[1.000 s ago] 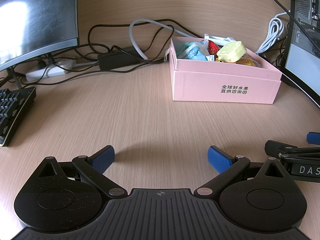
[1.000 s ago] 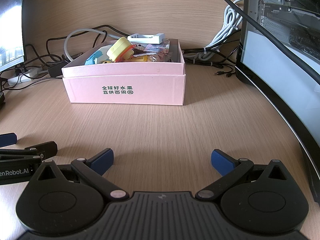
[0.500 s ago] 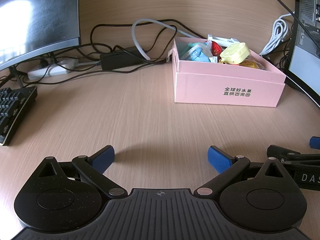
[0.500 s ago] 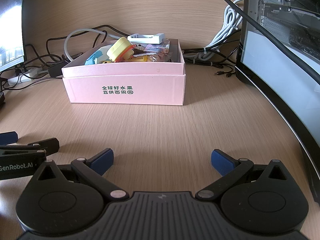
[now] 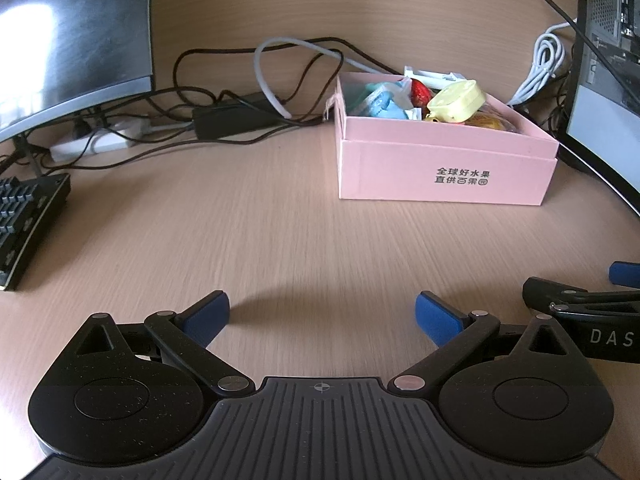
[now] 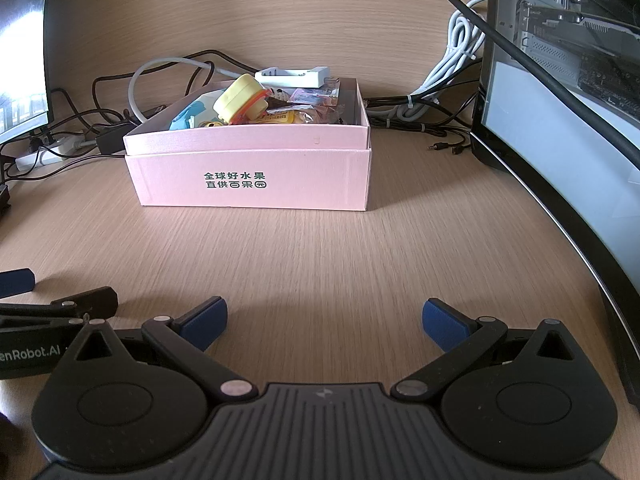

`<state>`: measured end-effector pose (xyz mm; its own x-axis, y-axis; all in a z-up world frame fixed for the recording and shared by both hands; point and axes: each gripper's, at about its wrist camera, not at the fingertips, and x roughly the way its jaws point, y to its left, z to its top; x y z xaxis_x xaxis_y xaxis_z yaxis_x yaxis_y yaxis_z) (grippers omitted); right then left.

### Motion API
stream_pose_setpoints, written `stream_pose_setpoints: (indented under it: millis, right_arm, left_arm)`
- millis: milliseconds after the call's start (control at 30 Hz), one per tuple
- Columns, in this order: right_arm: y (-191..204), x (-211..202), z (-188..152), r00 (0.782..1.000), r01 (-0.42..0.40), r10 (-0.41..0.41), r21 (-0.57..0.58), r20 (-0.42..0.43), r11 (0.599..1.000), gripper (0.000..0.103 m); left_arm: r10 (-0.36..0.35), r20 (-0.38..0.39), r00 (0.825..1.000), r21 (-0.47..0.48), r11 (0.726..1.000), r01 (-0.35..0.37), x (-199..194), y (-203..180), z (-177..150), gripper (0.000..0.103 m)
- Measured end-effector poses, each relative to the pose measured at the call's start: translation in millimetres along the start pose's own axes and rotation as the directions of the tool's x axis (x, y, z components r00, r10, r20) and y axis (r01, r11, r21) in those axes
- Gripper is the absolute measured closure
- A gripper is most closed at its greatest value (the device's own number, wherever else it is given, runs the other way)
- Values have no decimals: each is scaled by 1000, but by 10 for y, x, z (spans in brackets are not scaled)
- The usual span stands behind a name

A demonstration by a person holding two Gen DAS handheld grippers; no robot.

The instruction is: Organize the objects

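A box (image 6: 248, 176) sits on the bench (image 6: 320, 256), filled with small items. Cables (image 5: 240, 92) and a power strip (image 5: 94, 144) lie behind it to the left, a keyboard (image 5: 28, 220) at far left, a monitor (image 6: 560, 152) to the right.

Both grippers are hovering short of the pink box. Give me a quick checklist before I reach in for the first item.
1. Left hand-held gripper open, holding nothing: ok.
2. Right hand-held gripper open, holding nothing: ok.
3. Desk between grippers and pink box free of obstacles: ok.
4. Box top open, contents reachable: ok.
5. Yellow case on top of the pile, graspable: ok.
6. Destination for removed items: cannot tell.
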<state>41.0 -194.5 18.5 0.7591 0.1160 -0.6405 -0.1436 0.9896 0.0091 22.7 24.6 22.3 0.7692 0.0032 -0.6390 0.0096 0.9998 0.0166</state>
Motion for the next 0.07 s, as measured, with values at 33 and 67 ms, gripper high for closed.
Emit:
stream_pose_setpoints:
  millis: [33,67]
  right_arm:
    - [0,0,0,1000,0,0,0,0,1000,0]
    - [0,0,0,1000,0,0,0,0,1000,0]
  left_arm:
    - [-1,0,1000,-1,1000,1,0,2,1,1]
    - [-1,1,1000,-2,1000,1,-2,1,-3,1]
